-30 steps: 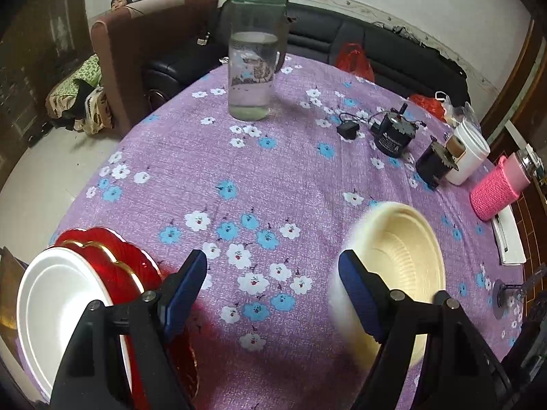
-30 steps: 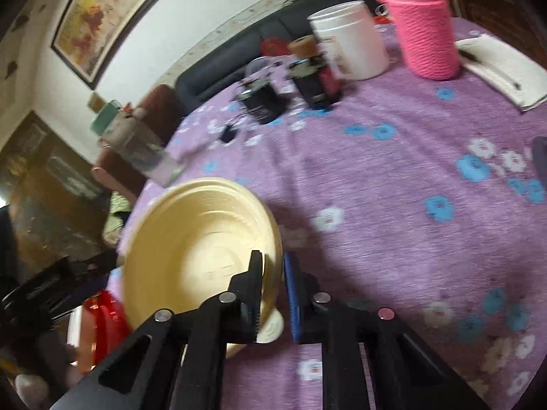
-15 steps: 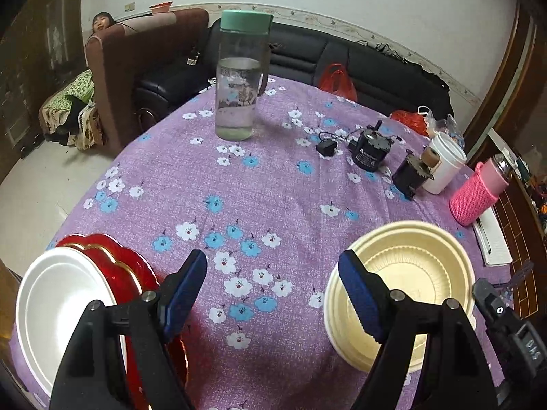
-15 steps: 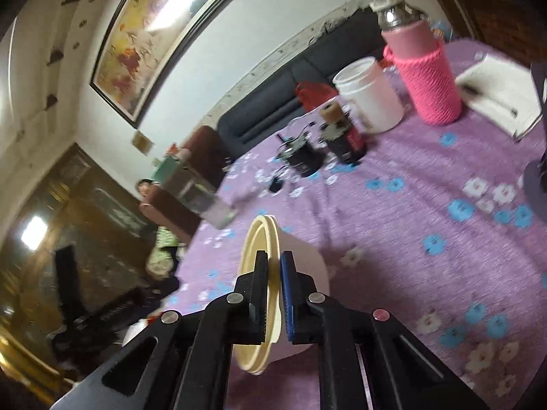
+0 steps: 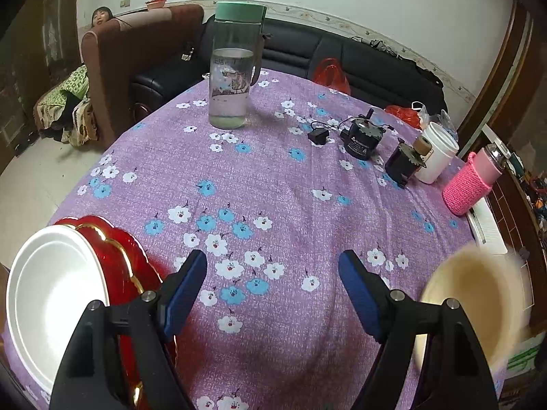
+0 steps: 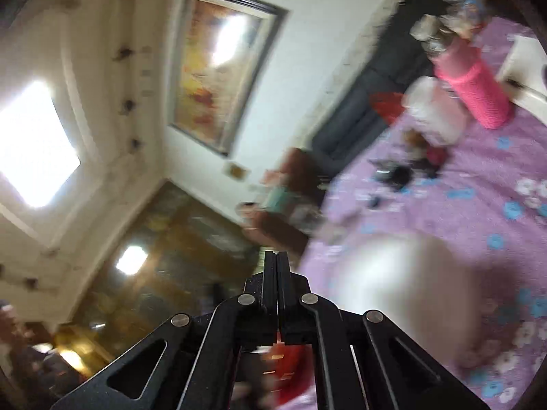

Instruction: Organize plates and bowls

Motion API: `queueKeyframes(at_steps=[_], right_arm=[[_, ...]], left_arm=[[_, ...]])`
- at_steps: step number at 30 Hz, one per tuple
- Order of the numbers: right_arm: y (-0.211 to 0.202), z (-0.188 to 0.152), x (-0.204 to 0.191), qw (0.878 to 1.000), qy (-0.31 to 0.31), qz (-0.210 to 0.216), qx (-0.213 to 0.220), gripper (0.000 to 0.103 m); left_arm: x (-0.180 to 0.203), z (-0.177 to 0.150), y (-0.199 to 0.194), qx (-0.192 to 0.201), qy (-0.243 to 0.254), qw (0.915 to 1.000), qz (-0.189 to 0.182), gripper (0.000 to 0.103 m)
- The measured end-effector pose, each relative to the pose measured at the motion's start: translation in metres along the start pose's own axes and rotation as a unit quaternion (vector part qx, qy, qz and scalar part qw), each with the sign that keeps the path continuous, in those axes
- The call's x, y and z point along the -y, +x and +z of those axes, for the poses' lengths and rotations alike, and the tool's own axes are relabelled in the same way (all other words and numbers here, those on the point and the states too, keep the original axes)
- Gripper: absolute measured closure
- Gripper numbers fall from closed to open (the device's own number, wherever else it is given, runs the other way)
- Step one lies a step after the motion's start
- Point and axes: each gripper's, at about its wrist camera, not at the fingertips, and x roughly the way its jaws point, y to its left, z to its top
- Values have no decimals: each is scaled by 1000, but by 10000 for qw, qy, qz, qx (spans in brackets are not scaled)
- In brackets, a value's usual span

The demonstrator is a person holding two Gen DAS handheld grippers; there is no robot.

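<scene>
Right claw [image 6: 277, 262] pinched together, seemingly on the rim of the bowl [image 6: 403, 290] blurred just to its right, carried edge-on clear of the table [image 5: 280, 177]; left claw [image 5: 271, 260] apart, empty, plates [image 5: 51, 290] at its left, likely stack target.

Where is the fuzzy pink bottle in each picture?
Left wrist view: the pink bottle stands at the far right edge of the table.
Right wrist view: it is near the top right, blurred and tilted.
Shared landmark: the white cup right beside it, a pale blur in the right wrist view.
</scene>
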Motion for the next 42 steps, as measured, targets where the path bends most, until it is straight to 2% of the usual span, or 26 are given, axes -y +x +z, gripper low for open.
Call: queueKeyframes(at_steps=[1, 3, 5, 8, 11, 12, 14, 16, 17, 18, 20, 22, 26, 30, 38, 40, 42], right_arm=[[0, -1, -7, 9993, -102, 341, -143, 100], [0, -6, -23, 9978, -601, -280, -7, 98], [4, -8, -25, 9967, -679, -426, -136, 98], [-6, -10, -24, 9863, -935, -1356, 115, 98], [-28, -10, -13, 9682, -976, -2266, 416, 98], [-35, -9, -8, 9644, -922, -2435, 471, 98], [-60, -8, 2, 9481, -802, -2996, 704, 94], [-83, -9, 10, 9347, -787, -3364, 830, 85], [-91, -9, 12, 9289, -791, -3510, 881, 69], [-102, -10, 14, 9201, -807, -3713, 951, 49], [-120, -10, 16, 9027, -864, -4070, 1098, 34], [-130, -7, 21, 8930, -881, -4284, 1057, 34], [-136, -3, 41, 8835, -694, -4565, 796, 34], [-130, -9, 57, 8907, -497, -4489, 516, 34], [-112, -22, 79, 8836, -468, -4657, 133, 36], [-109, -24, 83, 8840, -435, -4654, 65, 39], [-105, -28, 87, 8835, -426, -4664, -50, 46]], left_arm=[[0, -1, -2, 6, -16, 10000, -21, 24], [1, -1, -5, 31, -8, 10000, -42, 24], [3, -1, -9, 66, 0, 10000, -65, 24], [6, -5, -15, 146, 65, 9999, -64, 24], [12, -10, -17, 128, 196, 9997, -106, 24], [14, -11, -16, 104, 232, 9996, -137, 24], [25, -16, -15, 38, 367, 9990, -264, 24], [38, -22, -12, -15, 529, 9980, -359, 24], [44, -25, -11, -52, 606, 9973, -408, 24], [51, -28, -9, -100, 681, 9965, -473, 24], [71, -35, -5, -192, 840, 9943, -625, 24], [93, -43, -1, -332, 997, 9909, -835, 24], [131, -53, 10, -590, 1202, 9845, -1132, 25], [154, -60, 22, -769, 1277, 9816, -1191, 25], [183, -72, 42, -1024, 1465, 9772, -1148, 25], [186, -75, 46, -1057, 1491, 9769, -1109, 25], [189, -78, 50, -1093, 1533, 9763, -1063, 25]])
